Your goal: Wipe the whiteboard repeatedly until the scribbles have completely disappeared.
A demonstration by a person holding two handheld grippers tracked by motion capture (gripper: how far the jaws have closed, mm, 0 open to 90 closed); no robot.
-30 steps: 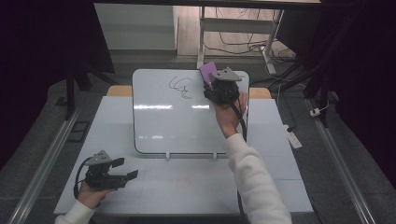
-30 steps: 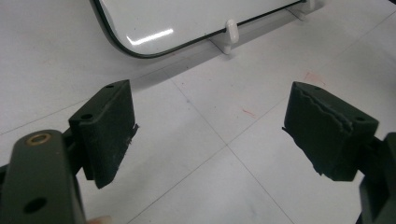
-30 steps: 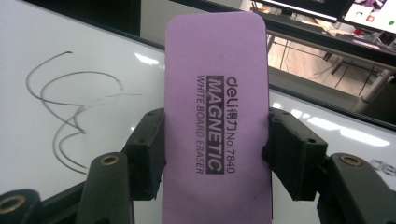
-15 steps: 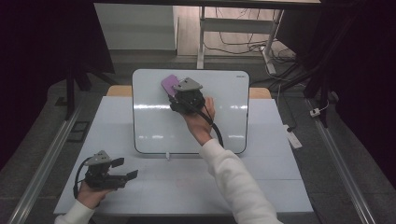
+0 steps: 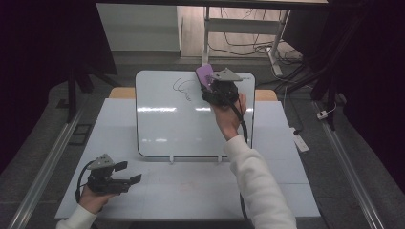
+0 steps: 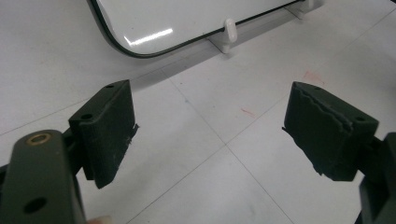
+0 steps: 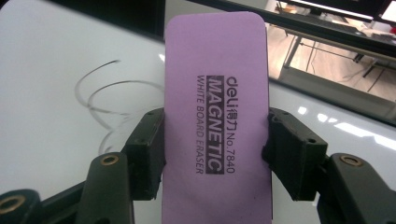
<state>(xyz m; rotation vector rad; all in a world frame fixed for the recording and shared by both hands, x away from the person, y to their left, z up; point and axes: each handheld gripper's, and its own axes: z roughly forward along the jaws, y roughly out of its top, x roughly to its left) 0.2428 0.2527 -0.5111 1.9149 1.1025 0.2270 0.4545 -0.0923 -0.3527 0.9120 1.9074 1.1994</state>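
1. Left tool (image 5: 125, 177) parked at the near left corner of the table (image 5: 191, 191), jaws spread wide with nothing between them; in the left gripper view, bare table surface between the two pads (image 6: 112, 126).
2. Same spot and same spread as a second ago, so no part in the wiping for now.
3. Farther in, near edge of the whiteboard (image 5: 191, 119) propped on small white feet (image 5: 171, 159), one foot (image 6: 229, 29) close ahead of the left tool.
4. Right tool (image 5: 210, 86) up at the far right part of the whiteboard, jaws pinching the purple eraser (image 7: 215, 112) by its long edges, printed back toward the camera.
5. Half a second ago over the far left-centre of the board; now swung back right, as at the second-ago mark. Reads as back-and-forth wiping strokes.
6. Scribble (image 5: 183, 87) looping just left of the eraser, thin and faint in the right gripper view (image 7: 100, 100).
7. Judgement: erasing under way but unfinished; another pass leftward over the loops likely needed, with the felt face kept flat on the board.
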